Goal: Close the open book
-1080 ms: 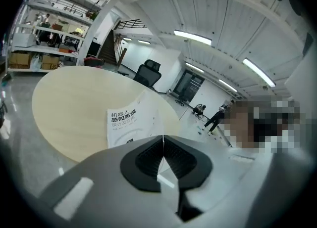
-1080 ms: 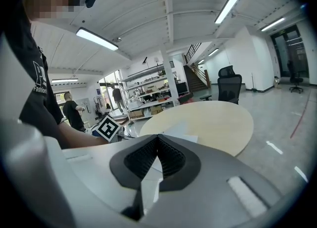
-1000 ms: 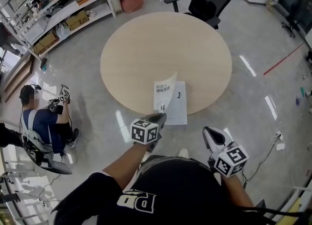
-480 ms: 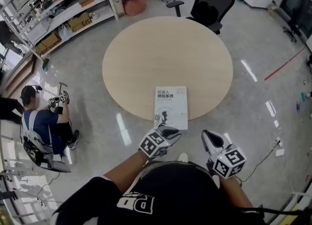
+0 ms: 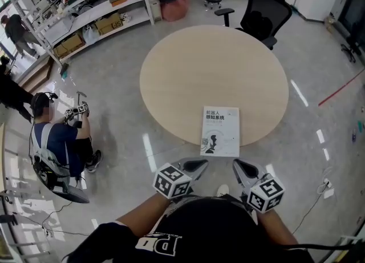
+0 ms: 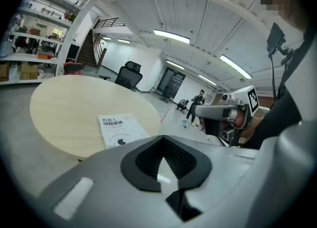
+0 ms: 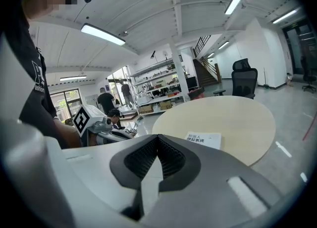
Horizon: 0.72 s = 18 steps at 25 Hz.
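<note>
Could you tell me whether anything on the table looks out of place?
Only slightly: the closed book lies flat, but its near end appears to overhang the rim of the round table. Nothing looks spilled or damaged.

Closed book (image 6: 120, 130) flat on round table (image 6: 64, 107)

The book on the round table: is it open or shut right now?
Shut. The book lies flat on the table, front cover up with its title showing, and no pages stand up or spread.
</note>
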Each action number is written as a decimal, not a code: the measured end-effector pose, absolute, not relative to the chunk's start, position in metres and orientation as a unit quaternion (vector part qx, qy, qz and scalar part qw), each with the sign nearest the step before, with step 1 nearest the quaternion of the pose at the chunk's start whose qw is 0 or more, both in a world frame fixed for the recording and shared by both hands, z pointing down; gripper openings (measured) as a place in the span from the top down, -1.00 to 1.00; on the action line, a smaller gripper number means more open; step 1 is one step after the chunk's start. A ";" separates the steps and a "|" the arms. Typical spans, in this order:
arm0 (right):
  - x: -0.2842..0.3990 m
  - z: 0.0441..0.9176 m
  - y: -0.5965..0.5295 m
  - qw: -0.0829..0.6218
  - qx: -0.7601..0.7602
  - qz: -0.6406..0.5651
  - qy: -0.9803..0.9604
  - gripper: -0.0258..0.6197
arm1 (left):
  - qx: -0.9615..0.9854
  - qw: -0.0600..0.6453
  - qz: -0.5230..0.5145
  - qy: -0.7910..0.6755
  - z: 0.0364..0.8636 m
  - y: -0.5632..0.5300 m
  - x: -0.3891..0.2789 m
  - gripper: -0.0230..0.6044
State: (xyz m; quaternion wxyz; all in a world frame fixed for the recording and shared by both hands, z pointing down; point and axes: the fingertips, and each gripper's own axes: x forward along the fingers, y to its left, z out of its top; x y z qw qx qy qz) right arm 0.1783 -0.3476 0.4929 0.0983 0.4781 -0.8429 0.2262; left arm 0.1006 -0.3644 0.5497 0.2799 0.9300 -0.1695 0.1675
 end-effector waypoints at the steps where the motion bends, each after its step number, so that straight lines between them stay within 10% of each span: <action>1: 0.170 0.493 -0.347 0.100 0.478 0.223 -0.843 0.89 | 0.932 0.276 0.163 -0.170 0.546 -0.364 0.094 0.90; 18: 0.120 0.488 -0.298 0.076 0.525 0.212 -0.821 0.90 | 0.946 0.257 0.144 -0.136 0.524 -0.345 0.045 0.90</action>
